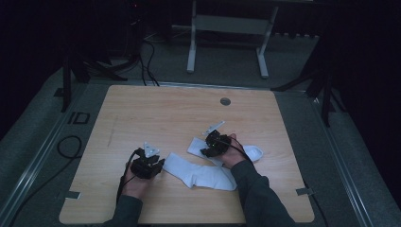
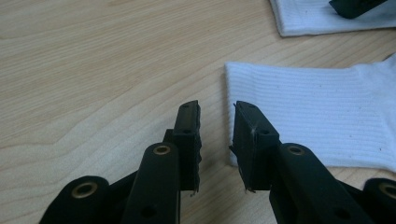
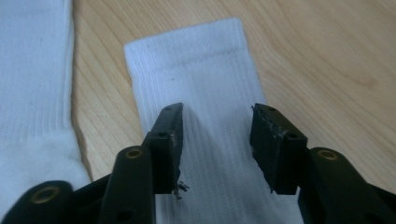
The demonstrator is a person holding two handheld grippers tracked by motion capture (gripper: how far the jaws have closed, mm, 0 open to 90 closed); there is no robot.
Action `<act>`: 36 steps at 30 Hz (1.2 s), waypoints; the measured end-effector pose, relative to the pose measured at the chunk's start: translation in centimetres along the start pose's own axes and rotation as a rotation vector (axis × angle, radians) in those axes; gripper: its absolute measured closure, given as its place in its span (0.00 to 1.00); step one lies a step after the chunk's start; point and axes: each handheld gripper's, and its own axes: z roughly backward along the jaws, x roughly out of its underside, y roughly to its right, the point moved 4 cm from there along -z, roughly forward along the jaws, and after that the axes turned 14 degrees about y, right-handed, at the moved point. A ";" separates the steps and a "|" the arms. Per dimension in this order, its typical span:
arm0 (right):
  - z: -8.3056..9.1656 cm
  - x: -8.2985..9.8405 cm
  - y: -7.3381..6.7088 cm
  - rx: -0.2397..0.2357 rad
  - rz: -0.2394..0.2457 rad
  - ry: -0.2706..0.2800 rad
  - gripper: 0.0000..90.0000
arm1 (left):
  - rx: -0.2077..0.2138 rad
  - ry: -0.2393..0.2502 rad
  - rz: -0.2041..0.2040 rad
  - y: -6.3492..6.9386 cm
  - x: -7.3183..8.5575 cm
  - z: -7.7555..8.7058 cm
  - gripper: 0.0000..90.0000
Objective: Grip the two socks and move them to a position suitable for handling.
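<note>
The right gripper (image 3: 217, 140) is hovering low over the farther white sock (image 3: 205, 84), jaws standing fairly wide apart with the ribbed leg of that sock showing between them. The pads aren't pinching anything, so it's open and holding nothing. In the high view that same right gripper (image 1: 213, 144) is sitting over the middle of the table (image 1: 156, 109), a bit right of centre, with the person's right hand (image 1: 231, 153) behind it.

The left gripper (image 2: 217, 135) is also open, though its gap is narrower. Its jaws are pointing right at the cuff edge of the nearer white sock (image 2: 317, 116), and I can't tell whether the right-hand jaw tip is actually touching the fabric or just sitting over it. Nothing is gripped there either. From above, the left gripper (image 1: 147, 165) is lying just beside the left end of the nearer sock (image 1: 198, 172), with the left hand (image 1: 135, 182) wrapped round it.

The two socks are lying side by side near the front of the table, close to each other, and the farther one (image 1: 253, 152) is sticking out past the right hand.

As for clutter, there's basically nothing in the way. A small round grommet (image 1: 225, 101) is sitting near the far edge of the table, well apart from everything. Off the table, a grey frame stand (image 1: 227, 28) and some dark cables (image 1: 146, 61) are hanging around on the floor behind.
</note>
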 end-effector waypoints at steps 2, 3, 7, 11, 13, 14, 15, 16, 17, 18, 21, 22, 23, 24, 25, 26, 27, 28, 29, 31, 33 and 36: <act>0.0 0.0 0.0 -0.001 0.005 0.000 0.64 | 0.002 -0.006 0.003 0.0 0.2 -0.1 0.79; 0.0 0.0 0.0 -0.002 0.007 -0.001 0.67 | 0.002 -0.006 0.003 0.0 0.2 -0.1 0.79; 0.1 0.1 0.3 0.005 0.005 0.000 0.80 | 0.008 -0.016 0.003 0.2 0.4 -0.2 0.79; 0.2 0.1 0.6 0.013 -0.002 -0.001 0.91 | 0.010 -0.017 0.004 0.1 0.4 -0.2 0.79; 0.2 0.1 0.7 0.015 -0.005 0.001 0.92 | 0.011 -0.017 0.005 0.1 0.4 -0.1 0.79; 0.2 0.1 0.7 0.017 -0.005 0.001 0.92 | 0.011 -0.018 0.006 0.2 0.5 -0.1 0.79; 0.2 0.1 0.7 0.017 -0.005 0.001 0.92 | 0.011 -0.018 0.006 0.2 0.5 -0.1 0.79; 0.3 0.2 0.7 0.018 -0.014 0.000 0.93 | 0.012 -0.016 0.007 0.2 0.5 -0.1 0.79; 0.4 0.2 0.8 0.019 -0.020 0.002 0.93 | 0.012 -0.016 0.007 0.2 0.5 -0.1 0.79; 0.5 0.3 0.9 0.019 -0.027 0.004 0.93 | 0.014 -0.015 0.006 0.3 0.5 0.1 0.79; 1.0 0.4 1.2 0.029 -0.038 0.012 0.93 | 0.012 -0.015 0.011 0.2 0.6 0.2 0.79; 1.4 0.4 1.4 0.032 -0.043 0.019 0.93 | 0.012 -0.013 0.014 0.2 0.6 0.3 0.79; 1.4 0.4 1.4 0.032 -0.043 0.019 0.93 | 0.012 -0.013 0.014 0.2 0.6 0.3 0.79; 1.8 0.3 1.5 0.029 -0.048 0.030 0.93 | 0.011 -0.010 0.017 0.2 0.6 0.4 0.79; 2.5 0.1 1.7 0.029 -0.051 0.047 0.93 | 0.010 -0.009 0.017 0.2 0.7 0.5 0.79; 3.7 -0.2 2.0 0.035 -0.057 0.073 0.93 | 0.011 -0.009 0.017 0.2 0.7 0.6 0.79; 4.4 -0.5 2.1 0.036 -0.063 0.089 0.93 | 0.010 -0.009 0.017 0.1 0.7 0.6 0.79; 5.2 -0.7 2.3 0.036 -0.071 0.106 0.93 | 0.010 -0.010 0.018 0.1 0.7 0.6 0.79; 5.2 -0.7 2.3 0.036 -0.071 0.106 0.93 | 0.010 -0.010 0.018 0.1 0.7 0.6 0.79; 6.0 -0.9 2.6 0.037 -0.075 0.123 0.93 | 0.009 -0.011 0.021 0.0 0.7 0.5 0.79; 8.9 -1.6 3.4 0.041 -0.094 0.181 0.93 | 0.006 -0.011 0.020 -0.1 0.7 0.3 0.79; 10.1 -2.0 3.6 0.052 -0.088 0.201 0.93 | 0.002 -0.008 0.020 -0.1 0.6 0.4 0.79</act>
